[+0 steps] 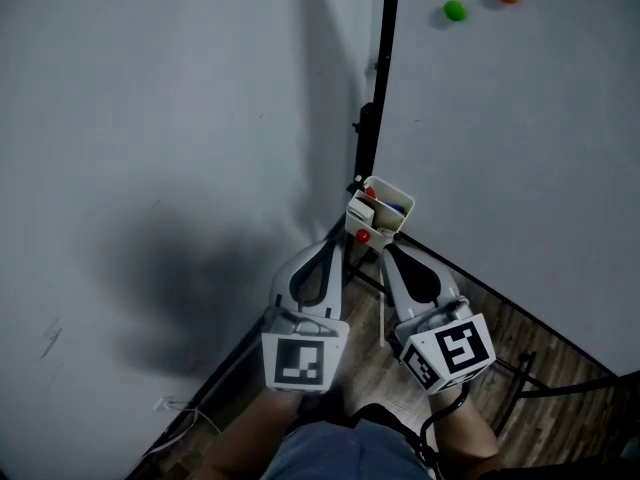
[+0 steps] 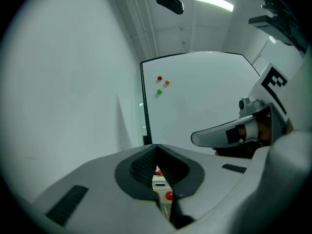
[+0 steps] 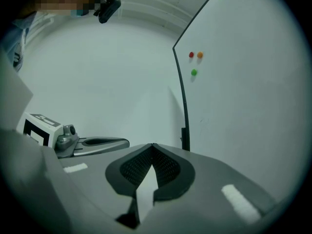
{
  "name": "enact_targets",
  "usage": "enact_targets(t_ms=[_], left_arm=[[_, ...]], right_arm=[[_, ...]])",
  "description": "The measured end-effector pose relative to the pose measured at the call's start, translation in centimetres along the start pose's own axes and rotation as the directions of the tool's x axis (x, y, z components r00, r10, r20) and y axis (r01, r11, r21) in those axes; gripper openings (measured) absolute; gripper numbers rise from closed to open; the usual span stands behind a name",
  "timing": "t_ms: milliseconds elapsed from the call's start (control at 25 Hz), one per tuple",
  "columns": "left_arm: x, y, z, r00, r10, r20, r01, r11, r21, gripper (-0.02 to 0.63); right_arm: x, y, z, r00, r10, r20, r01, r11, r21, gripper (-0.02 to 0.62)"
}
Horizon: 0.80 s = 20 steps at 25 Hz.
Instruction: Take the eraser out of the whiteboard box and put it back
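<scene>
Left hand-held gripper [image 1: 336, 240] and right hand-held gripper [image 1: 388, 251], jaws closed on nothing, point at the whiteboard box [image 1: 385, 208] just ahead, where the eraser presumably sits, indistinct.

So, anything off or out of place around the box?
Nothing stands out: the whiteboard box sits at the lower corner of the whiteboard, contents inside, nothing spilled; left gripper and right gripper face it, jaws together, empty.

Nothing legible here — no text, labels or numbers.
</scene>
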<state>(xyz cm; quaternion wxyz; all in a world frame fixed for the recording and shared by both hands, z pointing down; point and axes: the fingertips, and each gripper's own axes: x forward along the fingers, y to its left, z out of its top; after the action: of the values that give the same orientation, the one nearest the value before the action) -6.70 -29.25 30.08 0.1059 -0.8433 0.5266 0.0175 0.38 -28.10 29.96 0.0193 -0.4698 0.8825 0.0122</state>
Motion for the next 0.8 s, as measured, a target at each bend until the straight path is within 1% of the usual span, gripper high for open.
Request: enact_targets(t_ms=[280, 520, 680, 800], left_arm=[[3.1, 0.7, 0.1, 1.0, -0.023, 0.011, 0.023, 1.0, 0.001, 0.006], [6.4, 1.5, -0.3, 1.0, -0.023, 0.008, 0.023, 1.0, 0.017, 0.006], [8.8, 2.2, -1.0, 1.0, -0.006, 0.008, 0.006, 1.0, 0.0, 0.006], [10.3, 2.7, -2.1, 1.0, -0.004, -0.012, 0.004, 1.0, -0.01, 0.006]], right_arm=[[2.3, -2.4, 1.1, 1.0, -0.018, 0.006, 0.018, 0.999, -0.028, 0.002], [4.7, -4.6, 1.0, 1.0, -0.001, 0.001, 0.001, 0.999, -0.037, 0.002], [6.8, -6.0, 0.1, 0.999, 0.025, -0.029, -0.026, 0.998, -0.052, 0.002], [8.5, -6.8, -1.1, 0.996, 0.047, -0.076, -0.052, 0.997, -0.053, 0.002]])
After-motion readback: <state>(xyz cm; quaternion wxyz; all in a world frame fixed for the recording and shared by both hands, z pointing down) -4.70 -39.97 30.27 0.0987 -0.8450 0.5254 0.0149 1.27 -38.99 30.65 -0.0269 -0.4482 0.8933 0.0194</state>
